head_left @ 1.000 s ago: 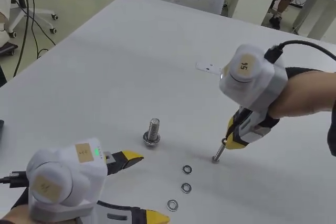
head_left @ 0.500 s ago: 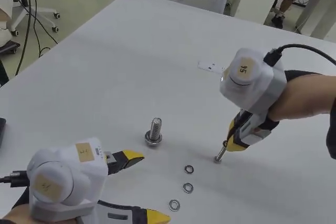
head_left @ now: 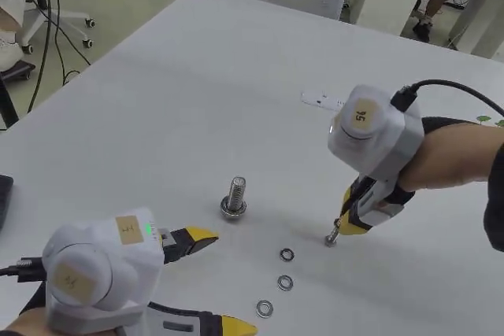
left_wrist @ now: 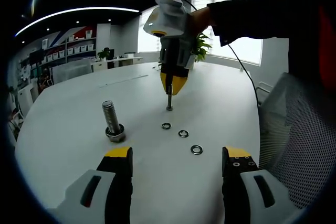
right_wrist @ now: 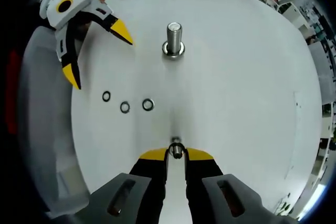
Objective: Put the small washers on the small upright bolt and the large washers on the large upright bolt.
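The large bolt (head_left: pixel 235 196) stands upright on the white table (head_left: pixel 181 92) with a washer at its base; it is also in the left gripper view (left_wrist: pixel 111 120) and the right gripper view (right_wrist: pixel 173 39). My right gripper (head_left: pixel 345 224) is shut on the small bolt (head_left: pixel 332 236), whose lower end touches the table. Three small washers (head_left: pixel 287 255) (head_left: pixel 285 282) (head_left: pixel 264 308) lie in a row just left of it. At the near left, my left gripper (head_left: pixel 219 281) is open and holds nothing, a short way from the washers (left_wrist: pixel 183 133).
A small white label (head_left: pixel 323 101) lies on the table beyond the right gripper. Office chairs (head_left: pixel 47 5) and cables stand off the table's far left. More desks stand at the back right.
My right gripper has sunk a little toward the table with the small bolt, which now stands steeper. The left gripper, large bolt and washers have stayed put; the camera shifted slightly.
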`<state>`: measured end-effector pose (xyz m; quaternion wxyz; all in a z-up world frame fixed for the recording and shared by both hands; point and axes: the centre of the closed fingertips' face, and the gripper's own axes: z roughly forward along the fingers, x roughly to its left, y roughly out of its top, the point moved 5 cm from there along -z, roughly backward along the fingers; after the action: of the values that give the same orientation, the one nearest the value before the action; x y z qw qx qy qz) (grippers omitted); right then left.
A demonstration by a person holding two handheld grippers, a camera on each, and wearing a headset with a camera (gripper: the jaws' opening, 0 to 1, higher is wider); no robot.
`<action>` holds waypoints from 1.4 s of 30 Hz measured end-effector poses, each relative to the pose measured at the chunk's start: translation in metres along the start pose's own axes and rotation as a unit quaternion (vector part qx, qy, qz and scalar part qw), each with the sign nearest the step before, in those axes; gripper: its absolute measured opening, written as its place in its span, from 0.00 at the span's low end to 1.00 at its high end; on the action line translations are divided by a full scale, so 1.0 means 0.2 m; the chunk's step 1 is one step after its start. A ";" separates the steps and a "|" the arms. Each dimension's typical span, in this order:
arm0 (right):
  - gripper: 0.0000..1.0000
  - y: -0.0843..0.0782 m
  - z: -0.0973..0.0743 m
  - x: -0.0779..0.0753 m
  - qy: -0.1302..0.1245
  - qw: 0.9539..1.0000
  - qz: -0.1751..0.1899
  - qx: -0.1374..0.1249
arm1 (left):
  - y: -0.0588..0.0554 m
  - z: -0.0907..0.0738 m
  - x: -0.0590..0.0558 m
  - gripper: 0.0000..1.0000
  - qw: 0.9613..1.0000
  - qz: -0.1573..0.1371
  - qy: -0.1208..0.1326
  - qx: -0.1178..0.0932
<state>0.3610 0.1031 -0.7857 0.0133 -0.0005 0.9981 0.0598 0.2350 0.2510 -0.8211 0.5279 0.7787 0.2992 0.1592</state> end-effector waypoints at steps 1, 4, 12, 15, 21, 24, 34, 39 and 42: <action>0.13 0.00 0.01 0.00 0.000 1.000 0.001 0.000 | 0.00 0.00 0.00 0.69 1.000 0.000 0.000 0.000; 0.13 0.00 0.04 -0.01 0.001 1.000 0.003 0.001 | 0.00 -0.01 0.00 0.69 1.000 0.000 0.000 0.000; 0.14 -0.01 0.12 -0.02 0.005 1.000 0.011 0.003 | -0.01 -0.02 0.00 0.68 1.000 0.000 0.002 0.000; 0.14 -0.01 0.14 -0.02 0.005 1.000 0.012 0.003 | -0.01 -0.02 0.00 0.68 1.000 0.001 0.002 0.001; 0.14 -0.01 0.17 -0.02 0.004 1.000 0.013 0.002 | -0.01 -0.02 0.00 0.68 1.000 -0.001 0.004 0.001; 0.14 -0.01 0.18 -0.02 0.004 1.000 0.014 0.002 | -0.01 -0.02 0.00 0.68 1.000 0.000 0.003 0.001; 0.14 -0.02 0.19 -0.01 0.005 1.000 0.014 0.003 | -0.01 -0.02 0.00 0.68 1.000 0.000 0.003 0.001; 0.17 -0.02 0.19 -0.01 0.006 1.000 0.013 0.002 | -0.01 -0.02 0.01 0.68 1.000 0.000 0.004 0.000; 0.18 -0.03 0.19 -0.01 0.005 1.000 0.013 0.001 | -0.01 -0.02 0.01 0.68 1.000 0.000 0.004 0.000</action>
<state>0.3640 0.1026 -0.8243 0.0078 0.0121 0.9982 0.0587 0.2326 0.2557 -0.8210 0.5266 0.7782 0.3015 0.1617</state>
